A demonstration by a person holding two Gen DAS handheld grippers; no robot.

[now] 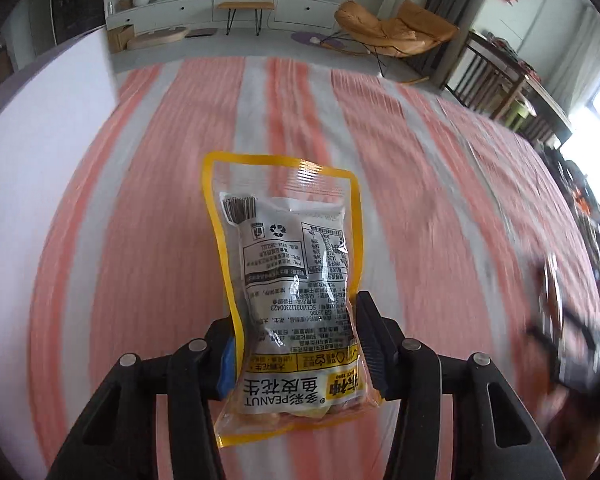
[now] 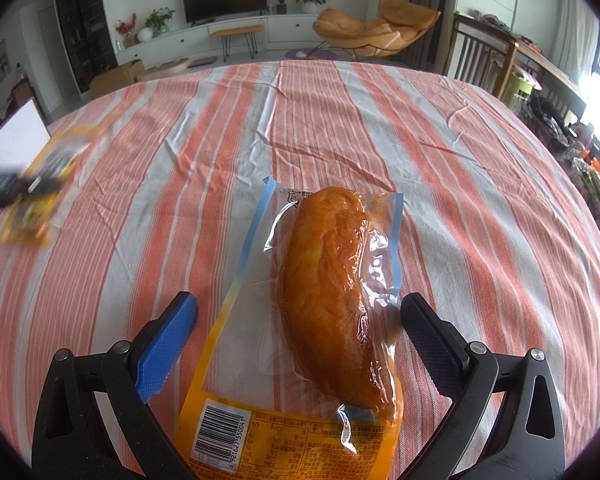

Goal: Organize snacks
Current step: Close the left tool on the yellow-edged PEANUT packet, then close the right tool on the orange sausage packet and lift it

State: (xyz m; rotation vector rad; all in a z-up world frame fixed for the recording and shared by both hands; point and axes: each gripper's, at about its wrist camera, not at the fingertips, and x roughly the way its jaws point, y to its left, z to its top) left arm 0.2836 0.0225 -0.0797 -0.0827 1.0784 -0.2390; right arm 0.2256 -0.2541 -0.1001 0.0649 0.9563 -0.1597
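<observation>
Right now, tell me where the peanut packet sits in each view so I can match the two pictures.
Left wrist view: the peanut packet fills the centre, clamped between the left gripper fingers.
Right wrist view: the same packet is a yellow blur at the far left edge, above the striped tablecloth.
Shared landmark: the orange lounge chair behind the table, at upper right in both.

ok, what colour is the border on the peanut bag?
Yellow, round a clear peanut bag; left wrist view shows it best.

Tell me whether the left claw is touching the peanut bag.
Touching. The left wrist view shows the left claw closed on the peanut bag, both fingers pressed against its sides.
</observation>
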